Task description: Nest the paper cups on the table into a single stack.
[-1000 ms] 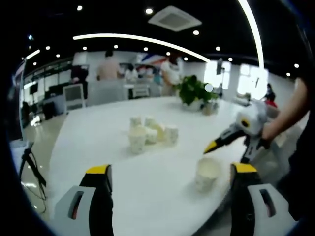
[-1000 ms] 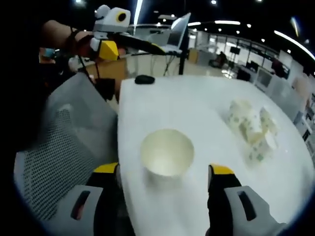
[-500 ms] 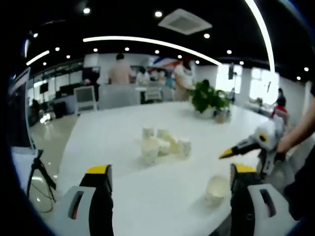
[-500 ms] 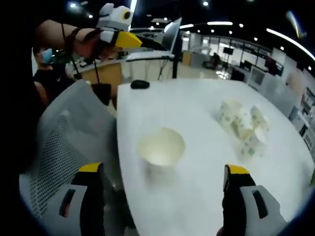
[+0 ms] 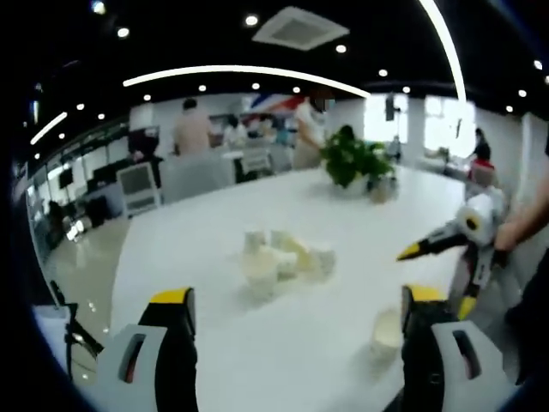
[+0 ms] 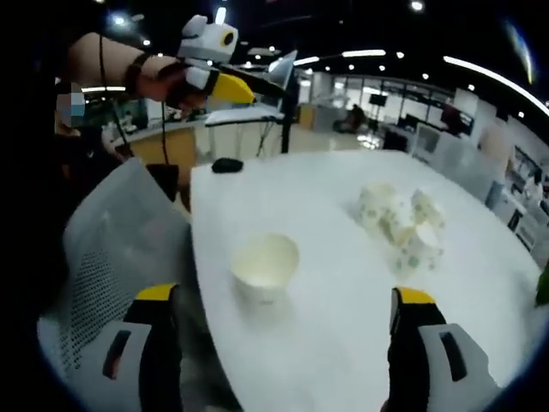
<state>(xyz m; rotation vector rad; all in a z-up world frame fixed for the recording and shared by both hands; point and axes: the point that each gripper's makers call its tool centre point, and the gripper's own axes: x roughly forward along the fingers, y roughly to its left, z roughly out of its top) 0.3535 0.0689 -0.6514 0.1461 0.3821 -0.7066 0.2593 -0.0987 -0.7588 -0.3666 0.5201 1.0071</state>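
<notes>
Both grippers are pulling back from the lone paper cup [image 6: 264,268] versus a second ago; it is looking smaller in the right gripper view. Right gripper [image 6: 283,330] is hovering with jaws wide apart, gripping nothing, cup standing upright on the white table [image 6: 317,343] between and ahead of the jaws, near the table edge. Left gripper [image 5: 296,343] jaws also spread apart, empty. Cluster of paper cups [image 5: 279,257] is sitting mid-table, some tipped over. Potted plant [image 5: 353,161] is standing at the far end. Mesh chair [image 6: 111,257] is sitting beside the table.
</notes>
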